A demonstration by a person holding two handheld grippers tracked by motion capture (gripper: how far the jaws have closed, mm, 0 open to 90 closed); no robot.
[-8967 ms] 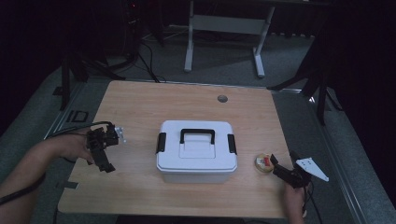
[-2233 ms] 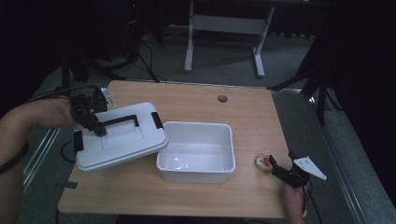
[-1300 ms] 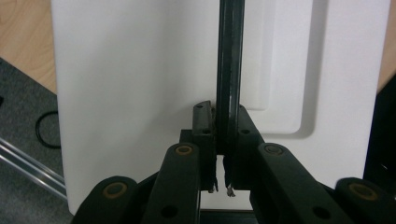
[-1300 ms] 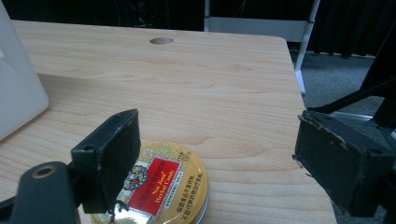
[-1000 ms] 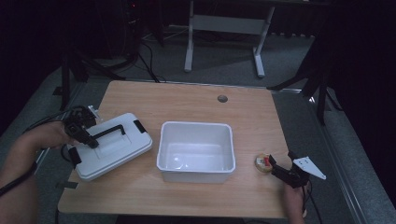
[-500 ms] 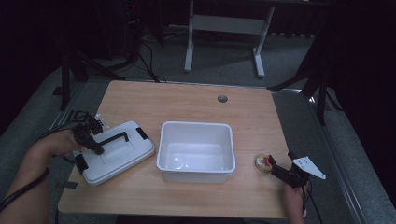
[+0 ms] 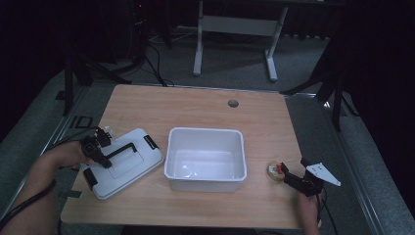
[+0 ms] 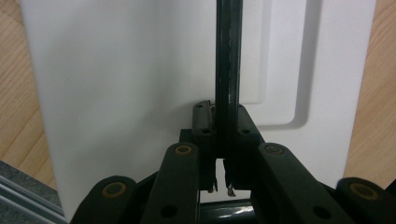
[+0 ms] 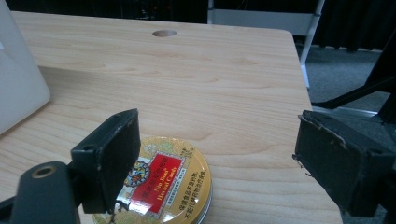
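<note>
A white lid (image 7: 128,166) with a black handle (image 7: 121,148) lies flat on the table, left of the open white box (image 7: 205,157). My left gripper (image 7: 96,150) is shut on that handle (image 8: 228,70), with the lid's white top (image 8: 116,93) right below it; the left gripper (image 8: 228,122) pinches the bar between its jaws. A small round gold tin (image 7: 275,171) with a red label sits right of the box. My right gripper (image 7: 293,178) stands open just behind the tin (image 9: 163,186), the right gripper (image 9: 219,133) with its jaws wide apart above it and holding nothing.
The wooden table (image 7: 195,107) has a round cable hole (image 7: 233,103) at the back. The box's corner (image 9: 18,84) lies to the left of the tin. A metal stand (image 7: 235,29) and dark floor lie beyond the table.
The left gripper has carried the lid off the box, to the left and down onto the table. The right gripper has stayed by the tin.
</note>
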